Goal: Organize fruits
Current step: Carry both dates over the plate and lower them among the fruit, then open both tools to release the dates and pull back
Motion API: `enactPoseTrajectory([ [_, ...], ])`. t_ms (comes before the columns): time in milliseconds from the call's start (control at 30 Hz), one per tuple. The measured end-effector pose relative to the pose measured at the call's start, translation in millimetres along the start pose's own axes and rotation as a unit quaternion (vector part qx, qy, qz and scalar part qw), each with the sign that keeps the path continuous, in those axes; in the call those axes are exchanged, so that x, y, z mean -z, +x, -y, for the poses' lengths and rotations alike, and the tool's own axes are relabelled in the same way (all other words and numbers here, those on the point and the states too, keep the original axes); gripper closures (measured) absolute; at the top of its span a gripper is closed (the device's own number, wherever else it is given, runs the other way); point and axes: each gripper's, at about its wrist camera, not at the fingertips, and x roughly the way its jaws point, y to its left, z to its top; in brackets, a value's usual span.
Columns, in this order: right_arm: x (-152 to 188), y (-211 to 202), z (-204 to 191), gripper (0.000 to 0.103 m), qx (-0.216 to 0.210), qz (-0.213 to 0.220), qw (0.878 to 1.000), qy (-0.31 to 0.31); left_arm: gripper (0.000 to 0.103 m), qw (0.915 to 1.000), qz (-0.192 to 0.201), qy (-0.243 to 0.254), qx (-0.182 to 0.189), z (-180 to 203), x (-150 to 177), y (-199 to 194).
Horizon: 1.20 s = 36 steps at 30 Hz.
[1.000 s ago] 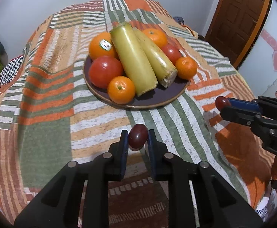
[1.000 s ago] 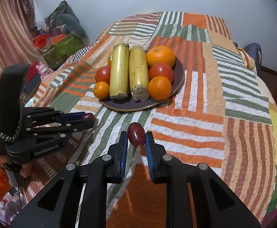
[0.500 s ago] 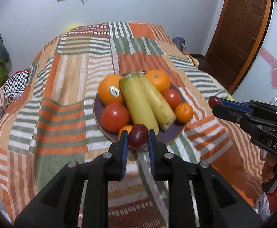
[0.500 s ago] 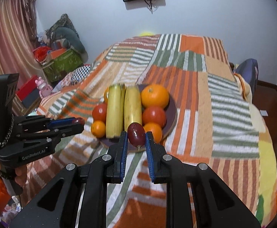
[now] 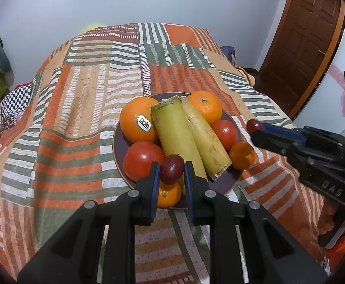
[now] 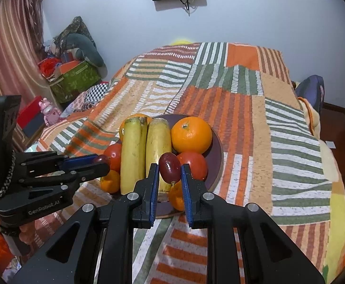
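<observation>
Surface: a bed under a striped patchwork blanket; the plate rests on it near the front edge.
Plate: dark and round, crowded. Two yellow stalks lie side by side down its middle.
Plate, left side: a stickered orange behind a tomato.
Plate, right side: an orange, a tomato and a small mandarin, from back to front.
Plate, front rim: another small mandarin, seen between the left gripper's fingers.
Left gripper: narrow, clamped on a dark red grape; held above the front of the plate, clear of the fruit.
Right gripper: narrow, clamped on a second dark red grape, stem downward; it hangs over the plate's front right part.
Step in hand (judged): carrying both grapes in to set them on the plate.
Free space (judged): little. Bare plate shows mainly at the rims and in front of the stalk ends.
Handling advice: lower each grape into a hollow between larger fruits so it cannot roll. Open only once it touches. Keep the squeeze light, since grapes bruise and slip.
Risk (judged): a grape dropped on a rounded fruit may roll off onto the blanket; the two grippers come in close together and could knock.
</observation>
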Motion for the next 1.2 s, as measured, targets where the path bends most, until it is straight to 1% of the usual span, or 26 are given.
enactPoseTrajectory([
  [233, 4.1, 24.5, 5.2, 0.085, -0.008, -0.022, 1.000, 0.018, 0.083, 0.9999, -0.008, -0.008, 0.000, -2.5, 0.3, 13.7],
  [467, 3.6, 26.0, 3.1, 0.085, -0.005, -0.024, 1.000, 0.009, 0.082, 1.0000, -0.007, -0.004, -0.004, -1.1, 3.5, 17.4],
  [500, 3.2, 26.1, 3.7, 0.083, -0.007, -0.026, 1.000, 0.010, 0.081, 0.9999, -0.007, -0.003, -0.006, -0.8, 3.4, 17.4],
  [533, 2.8, 25.6, 3.8, 0.082, -0.011, -0.028, 0.999, 0.012, 0.077, 0.9999, -0.010, -0.003, -0.004, -0.8, 3.2, 17.3],
  [567, 1.3, 26.8, 4.2, 0.078, -0.014, -0.029, 0.999, 0.013, 0.073, 0.9999, -0.012, -0.004, 0.001, -1.0, 3.1, 16.9],
  [600, 0.6, 27.1, 4.3, 0.075, -0.015, -0.029, 0.999, 0.014, 0.072, 0.9999, -0.014, -0.005, 0.001, -1.0, 3.3, 16.2],
  [667, 0.4, 25.8, 2.3, 0.072, -0.008, -0.027, 1.000, 0.011, 0.071, 0.9999, -0.010, -0.004, -0.001, -0.3, 4.3, 11.6],
  [700, 0.4, 23.5, 1.4, 0.072, -0.003, -0.024, 1.000, 0.007, 0.071, 1.0000, -0.008, -0.004, -0.001, -0.2, 4.6, 8.7],
  [867, -2.8, 2.8, -0.7, 0.072, -0.002, -0.005, 1.000, 0.006, 0.071, 0.9999, 0.015, -0.009, 0.000, 0.0, 3.9, -19.4],
  [933, -5.3, -12.6, -2.3, 0.072, 0.000, 0.009, 1.000, 0.006, 0.071, 0.9992, 0.035, -0.018, 0.009, 0.4, 3.3, -41.2],
  [967, -6.3, -22.3, -3.6, 0.072, 0.011, 0.033, 0.999, 0.021, 0.071, 0.9987, 0.045, -0.022, 0.012, 1.2, 2.9, -51.9],
  [1100, -8.4, -68.5, -9.9, 0.072, 0.013, 0.074, 0.997, 0.023, 0.071, 0.9947, 0.098, -0.026, 0.017, 10.2, 0.3, -104.9],
  [1200, -8.6, -110.2, -21.2, 0.072, 0.022, 0.111, 0.994, 0.015, 0.071, 0.9893, 0.145, -0.015, 0.012, 23.8, 0.2, -150.1],
])
